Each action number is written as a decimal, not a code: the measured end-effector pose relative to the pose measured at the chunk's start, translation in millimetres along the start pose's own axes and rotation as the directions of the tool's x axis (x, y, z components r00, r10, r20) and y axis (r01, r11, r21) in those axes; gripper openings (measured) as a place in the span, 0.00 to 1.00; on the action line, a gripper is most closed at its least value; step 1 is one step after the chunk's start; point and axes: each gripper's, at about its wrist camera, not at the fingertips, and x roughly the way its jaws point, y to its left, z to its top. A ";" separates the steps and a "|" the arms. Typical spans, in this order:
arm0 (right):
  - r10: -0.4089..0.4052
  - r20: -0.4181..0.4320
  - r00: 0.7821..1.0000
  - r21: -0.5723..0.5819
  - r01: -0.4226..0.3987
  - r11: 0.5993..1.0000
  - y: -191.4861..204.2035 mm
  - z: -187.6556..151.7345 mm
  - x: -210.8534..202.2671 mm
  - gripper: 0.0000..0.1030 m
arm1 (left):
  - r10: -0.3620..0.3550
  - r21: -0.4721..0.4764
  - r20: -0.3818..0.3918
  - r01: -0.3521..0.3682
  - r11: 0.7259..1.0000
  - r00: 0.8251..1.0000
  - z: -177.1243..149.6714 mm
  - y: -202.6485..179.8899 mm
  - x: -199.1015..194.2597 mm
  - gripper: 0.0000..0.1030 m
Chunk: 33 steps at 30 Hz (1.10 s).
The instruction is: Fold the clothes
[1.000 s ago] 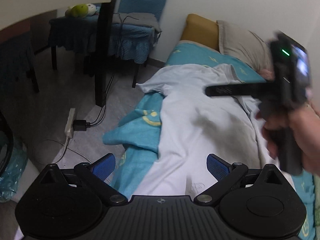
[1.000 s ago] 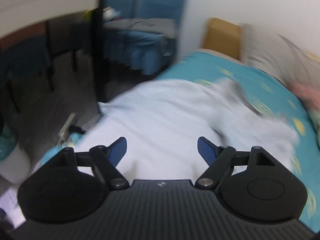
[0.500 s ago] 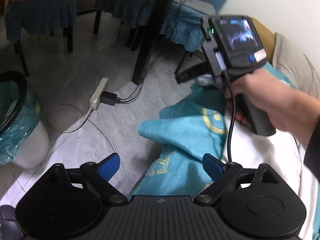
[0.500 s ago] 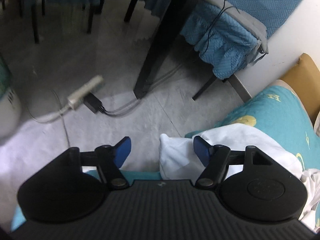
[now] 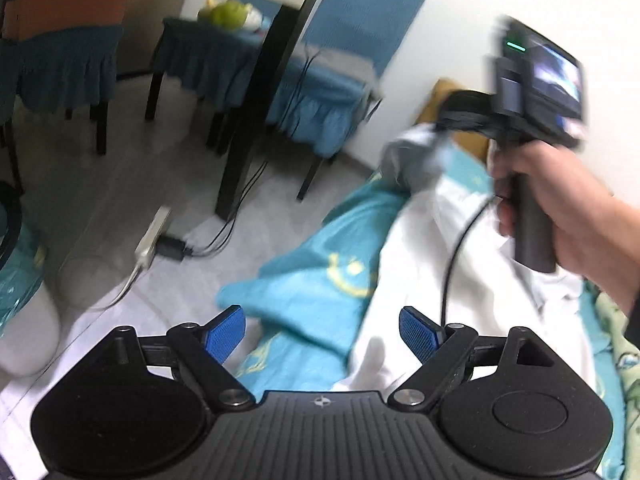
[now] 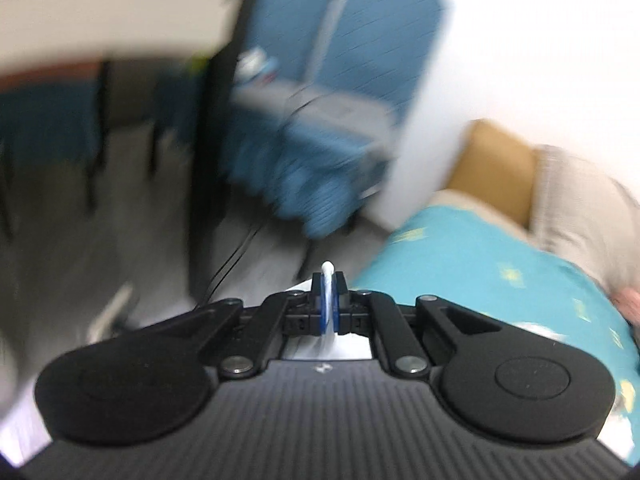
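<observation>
1. My right gripper [image 6: 329,304] is clamped on a pinch of the white garment [image 5: 460,272]; only a small tuft shows past the pads.
2. My left gripper [image 5: 322,330] has closing jaws with nothing pressed between them, over the teal bedsheet [image 5: 312,280].
3. The garment lies on the bed, one corner lifted.
4. Risk: so thin a bite may slip free under pull, collapsing the fold.

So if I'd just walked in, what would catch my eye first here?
Probably the right gripper, its blue pads shut on a pinch of white garment, lifting one end above the teal bedsheet. Next, the left gripper low in front: its jaws are closing with only the sheet's edge and the garment's near end beyond them. A white power strip lies on the floor.
</observation>
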 end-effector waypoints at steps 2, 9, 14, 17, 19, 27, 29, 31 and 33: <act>-0.062 0.031 0.998 0.113 0.058 0.992 -40.5 -3.4 -24.8 0.06 | -0.026 0.017 0.016 0.026 1.000 1.000 -1.6 -9.0 -4.7 0.83; -0.213 -0.114 0.970 0.374 0.241 0.896 -164.8 -89.7 -77.4 0.07 | -0.069 0.118 -0.008 0.070 0.991 0.998 -13.3 -45.9 0.5 0.83; -0.266 -0.209 0.941 0.333 0.324 0.885 -194.0 -152.1 -102.3 0.15 | -0.074 0.173 -0.045 0.081 0.982 0.996 -23.6 -65.9 8.0 0.83; -0.177 -0.202 0.963 0.356 0.241 0.903 -200.8 -170.5 -111.6 0.74 | -0.069 0.189 -0.053 0.078 0.979 0.996 -26.9 -68.7 13.7 0.84; -0.149 -0.132 0.980 0.304 0.183 0.935 -191.4 -170.6 -117.8 0.79 | -0.064 0.196 -0.063 0.075 0.978 0.996 -29.3 -70.7 17.3 0.84; 0.021 -0.082 0.996 -0.088 -0.028 0.996 -122.6 -130.6 -61.4 0.78 | -0.049 0.234 -0.092 0.069 0.970 0.995 -34.0 -71.6 31.5 0.84; 0.016 -0.090 0.996 -0.107 -0.026 0.994 -116.2 -123.0 -48.5 0.70 | -0.049 0.232 -0.095 0.070 0.970 0.994 -34.6 -70.3 33.2 0.84; 0.010 -0.110 0.994 -0.075 -0.018 0.997 -119.5 -115.4 -38.1 0.40 | -0.050 0.229 -0.097 0.071 0.971 0.994 -34.7 -68.9 33.7 0.84; 0.000 -0.092 0.996 -0.024 -0.002 1.000 -130.5 -107.4 -33.9 0.07 | -0.053 0.229 -0.092 0.073 0.971 0.994 -35.5 -68.1 32.1 0.84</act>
